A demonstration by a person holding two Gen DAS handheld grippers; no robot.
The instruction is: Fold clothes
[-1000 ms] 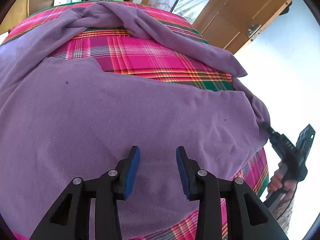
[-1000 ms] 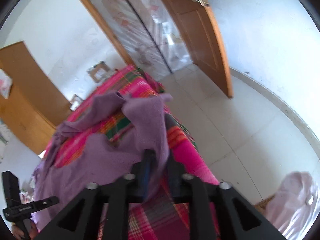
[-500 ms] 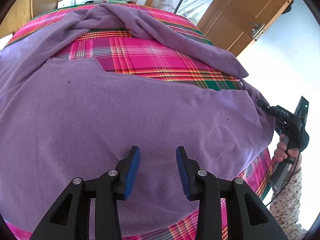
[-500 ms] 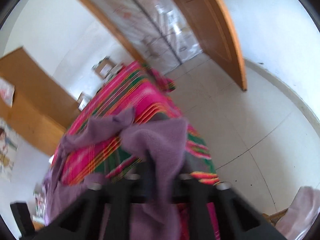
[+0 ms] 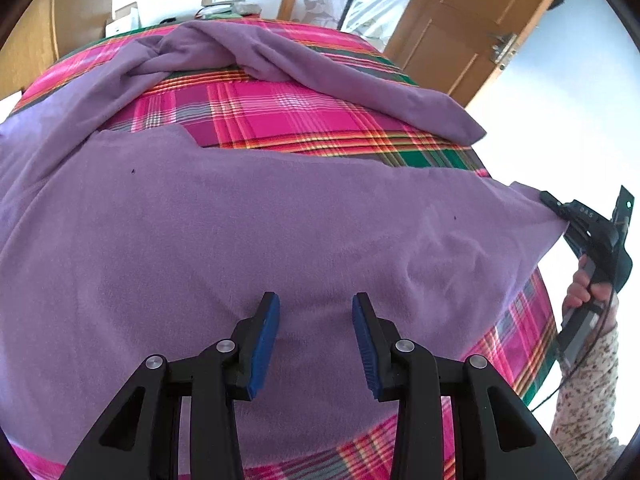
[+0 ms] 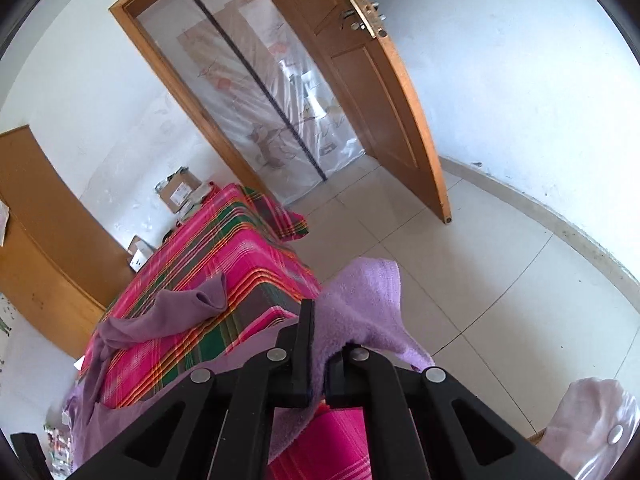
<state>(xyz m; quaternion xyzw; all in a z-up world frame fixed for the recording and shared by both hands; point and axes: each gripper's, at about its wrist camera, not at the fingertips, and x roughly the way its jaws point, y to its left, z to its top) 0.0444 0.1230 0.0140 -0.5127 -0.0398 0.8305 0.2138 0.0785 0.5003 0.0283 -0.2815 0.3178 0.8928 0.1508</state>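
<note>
Your right gripper (image 6: pixel 318 354) has just clamped a corner of the purple fleece garment (image 5: pixel 280 232); its pads are buried in fabric. The garment lies on the pink plaid bedcover (image 5: pixel 288 116). Your left gripper (image 5: pixel 316 340) hovers over it, jaws apart.

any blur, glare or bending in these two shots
Left wrist view: sharp, the purple garment evenly lit, the white wall at right blown out, the plaid cloth bulging from the fisheye. Right wrist view: sharp, the wooden door bowed by the lens, dark corners, soft daylight on the tiled floor.
</note>
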